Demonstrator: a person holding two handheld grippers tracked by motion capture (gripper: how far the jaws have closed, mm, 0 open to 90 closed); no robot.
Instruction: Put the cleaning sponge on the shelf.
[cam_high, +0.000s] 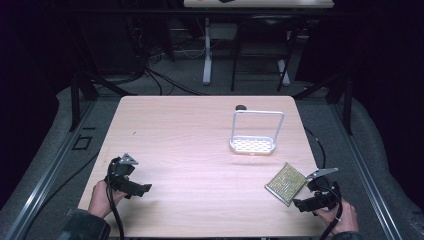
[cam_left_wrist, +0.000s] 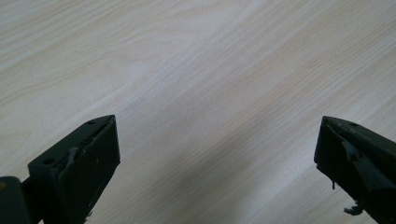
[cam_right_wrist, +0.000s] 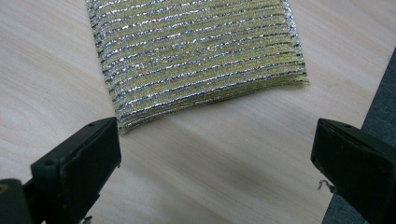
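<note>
A yellow and silver scouring sponge (cam_high: 286, 183) lies flat near the table's front right corner; in the right gripper view the sponge (cam_right_wrist: 196, 56) lies just beyond the jaws. My right gripper (cam_high: 300, 204) is held at the front right, just in front of the sponge, open with nothing between its jaws (cam_right_wrist: 215, 163). At the front left, my left gripper (cam_high: 145, 189) hovers over bare wood, open and empty (cam_left_wrist: 217, 158). A white wire rack (cam_high: 254, 134) with a perforated base and a tall loop handle stands at the right rear of the table.
A small dark object (cam_high: 241, 107) lies behind the rack near the far edge. The wooden table (cam_high: 190, 150) has its right edge close to the sponge. Dark stands, cables and another table's legs (cam_high: 207, 55) are beyond the far side.
</note>
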